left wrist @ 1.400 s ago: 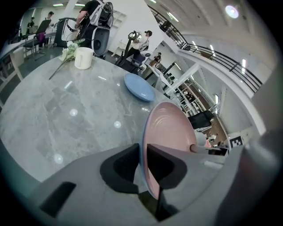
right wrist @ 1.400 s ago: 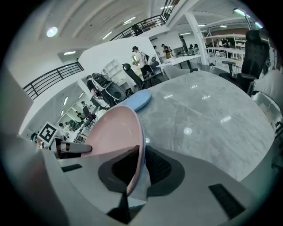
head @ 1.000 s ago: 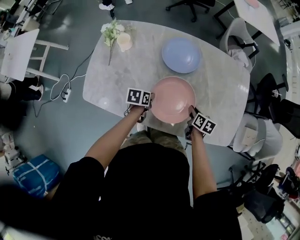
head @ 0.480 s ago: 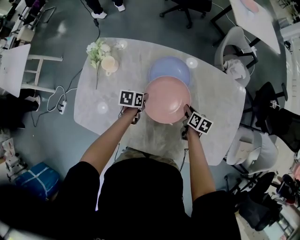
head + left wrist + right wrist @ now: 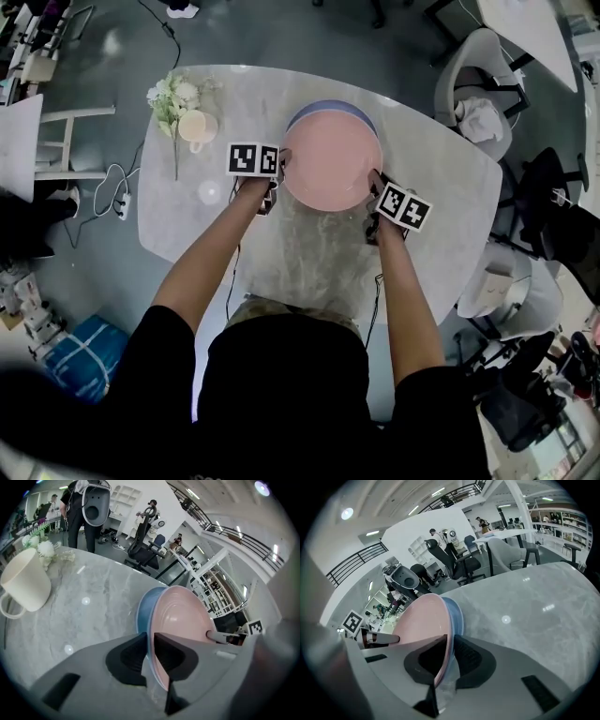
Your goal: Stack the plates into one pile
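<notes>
Pink round ceramic plate [image 5: 333, 159], clamped between left tool [image 5: 279, 173] and right tool [image 5: 374, 187], is hanging just over blue round plate [image 5: 143, 611]; lowering it level seems best.

Both bare forearms are held stretched forward, with the grey left gripper [image 5: 278, 174] and right gripper [image 5: 373, 193] clamped on opposite rims of a round pink plate [image 5: 333, 157].

Smooth, glossy pink plate [image 5: 333, 159] with a glazed sheen, pinched between the left claw [image 5: 149, 641] and the right claw [image 5: 449, 649]. Just beneath it is a glossy blue plate [image 5: 142, 613]. Both claws are matt grey plastic with black ribbed pads [image 5: 469, 657]. Under them, a polished marble-look table [image 5: 309, 253] mirrors lights. Left of the left claw is a smooth cream mug [image 5: 26, 585].
</notes>
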`<state>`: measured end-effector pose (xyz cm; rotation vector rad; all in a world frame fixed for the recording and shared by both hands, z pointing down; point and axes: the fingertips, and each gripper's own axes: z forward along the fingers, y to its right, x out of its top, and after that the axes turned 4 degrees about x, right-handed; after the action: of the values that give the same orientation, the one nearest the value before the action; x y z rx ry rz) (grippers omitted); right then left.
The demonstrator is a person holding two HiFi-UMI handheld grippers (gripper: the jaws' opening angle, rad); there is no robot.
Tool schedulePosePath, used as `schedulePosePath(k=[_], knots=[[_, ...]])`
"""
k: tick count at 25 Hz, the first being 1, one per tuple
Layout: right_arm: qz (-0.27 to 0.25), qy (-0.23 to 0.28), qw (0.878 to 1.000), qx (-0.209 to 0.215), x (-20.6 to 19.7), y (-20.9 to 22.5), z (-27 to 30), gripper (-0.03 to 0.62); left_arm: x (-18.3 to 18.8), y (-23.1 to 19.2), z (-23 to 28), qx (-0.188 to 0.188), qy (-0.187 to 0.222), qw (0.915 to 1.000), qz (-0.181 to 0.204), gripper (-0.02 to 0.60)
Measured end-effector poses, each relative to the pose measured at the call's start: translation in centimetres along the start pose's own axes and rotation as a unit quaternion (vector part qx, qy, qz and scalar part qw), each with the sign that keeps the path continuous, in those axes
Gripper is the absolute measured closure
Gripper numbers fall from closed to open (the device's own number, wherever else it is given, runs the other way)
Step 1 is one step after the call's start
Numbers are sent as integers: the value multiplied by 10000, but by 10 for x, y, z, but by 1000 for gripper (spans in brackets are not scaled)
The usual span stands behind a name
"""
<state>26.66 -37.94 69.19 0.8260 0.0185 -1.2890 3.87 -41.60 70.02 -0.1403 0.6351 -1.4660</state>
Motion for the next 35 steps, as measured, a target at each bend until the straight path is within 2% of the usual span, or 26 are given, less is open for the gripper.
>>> schedulePosePath(k=[15, 21, 24, 25, 26, 28, 29, 35], knots=[[38, -112, 9998, -163, 18, 14, 27, 548, 27, -4, 23, 274, 69, 9992, 272, 515], [-315, -55, 9995, -37, 18, 12, 28, 546, 31, -3, 23, 615, 188, 9960, 618, 496], [-851, -174, 9962, -75, 16, 6, 28, 523, 29, 3, 23, 619, 262, 9956, 654, 423], [-965, -192, 9951, -111, 16, 5, 28, 497, 30, 7, 23, 669, 280, 9941, 810, 394], [-1025, -196, 9944, -151, 16, 4, 27, 431, 31, 10, 23, 771, 320, 9908, 1069, 356], [-1025, -147, 9944, -197, 16, 3, 26, 400, 35, 14, 19, 1003, 465, 9814, 1572, 347], [-998, -98, 9948, -197, 17, 2, 24, 395, 37, 15, 16, 1058, 547, 9787, 1669, 346], [-807, 113, 9967, -60, 14, -5, -2, 388, 33, 22, -10, 822, 790, 9856, 1247, 319]])
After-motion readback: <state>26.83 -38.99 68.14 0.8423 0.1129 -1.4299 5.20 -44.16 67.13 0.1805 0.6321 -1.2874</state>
